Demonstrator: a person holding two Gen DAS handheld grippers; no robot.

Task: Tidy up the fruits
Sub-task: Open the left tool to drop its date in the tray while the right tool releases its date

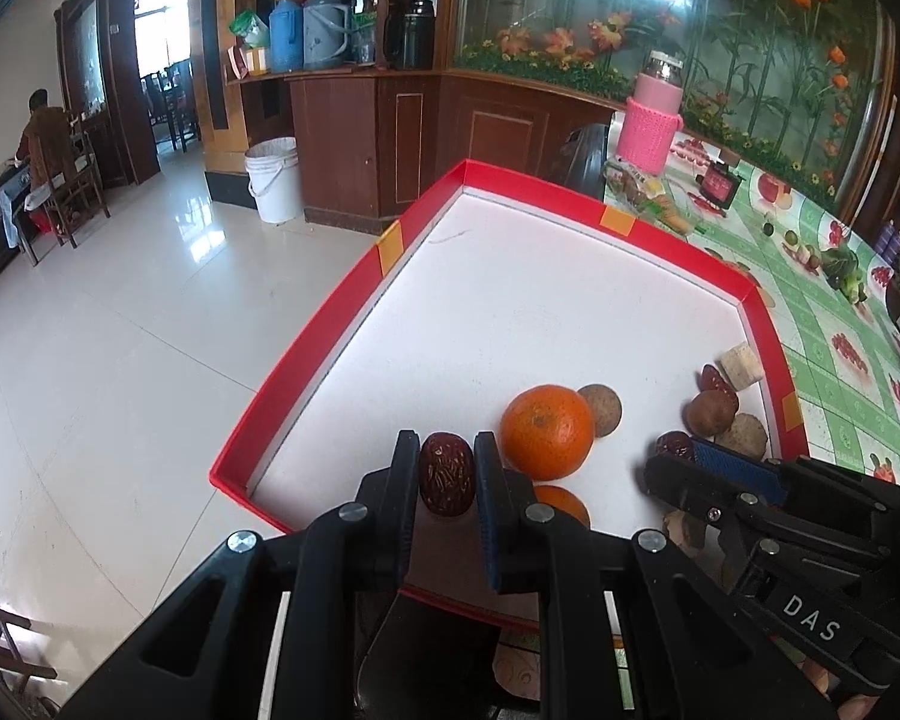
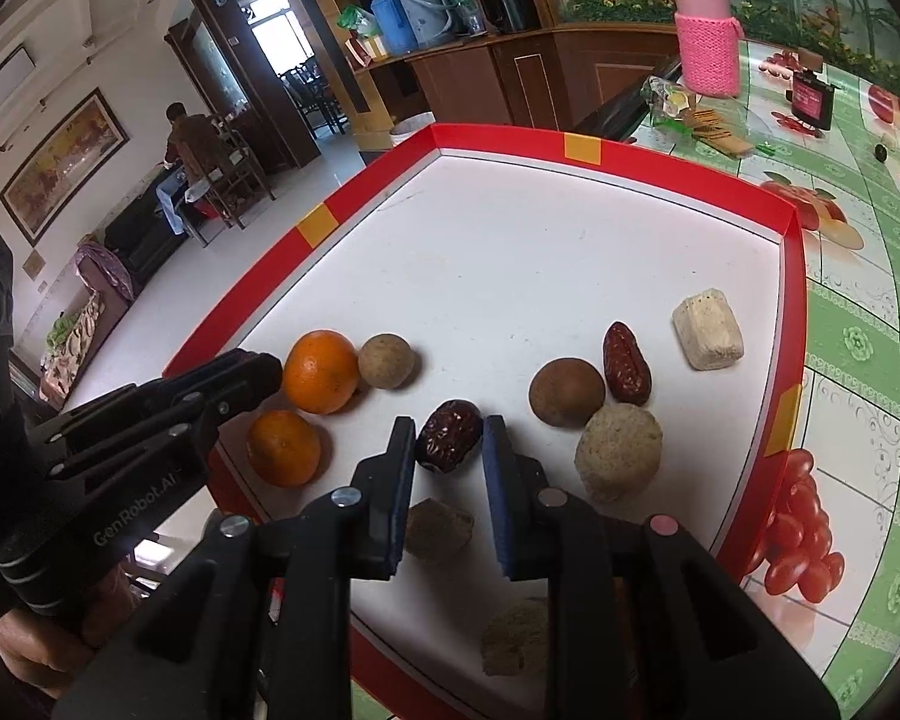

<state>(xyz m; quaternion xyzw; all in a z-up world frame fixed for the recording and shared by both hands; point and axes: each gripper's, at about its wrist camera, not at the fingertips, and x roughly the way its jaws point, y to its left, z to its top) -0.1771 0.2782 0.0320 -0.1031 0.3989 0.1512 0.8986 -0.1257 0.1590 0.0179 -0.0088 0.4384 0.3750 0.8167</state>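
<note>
A red-rimmed white tray (image 1: 306, 360) (image 2: 792, 276) holds the fruits. My left gripper (image 1: 447, 468) is shut on a dark red date (image 1: 446, 474) and holds it above the tray's near left part. Two oranges (image 1: 546, 431) (image 2: 321, 371) (image 2: 283, 447) lie just right of it, with a round brown fruit (image 2: 386, 360) beside them. My right gripper (image 2: 450, 441) is shut on another dark red date (image 2: 449, 435), low over the tray. A brown round fruit (image 2: 566, 391) and a third date (image 2: 626, 371) lie to its right.
Pale cake-like pieces (image 2: 707, 330) (image 2: 618, 450) (image 2: 438, 528) (image 2: 513, 636) lie in the tray. The table (image 2: 870, 360) has a green fruit-print cloth with a pink-sleeved jar (image 2: 705, 30), a snack bag (image 2: 672, 102) and a small box (image 2: 810, 99). To the left is tiled floor (image 1: 120, 360) with a white bucket (image 1: 273, 180).
</note>
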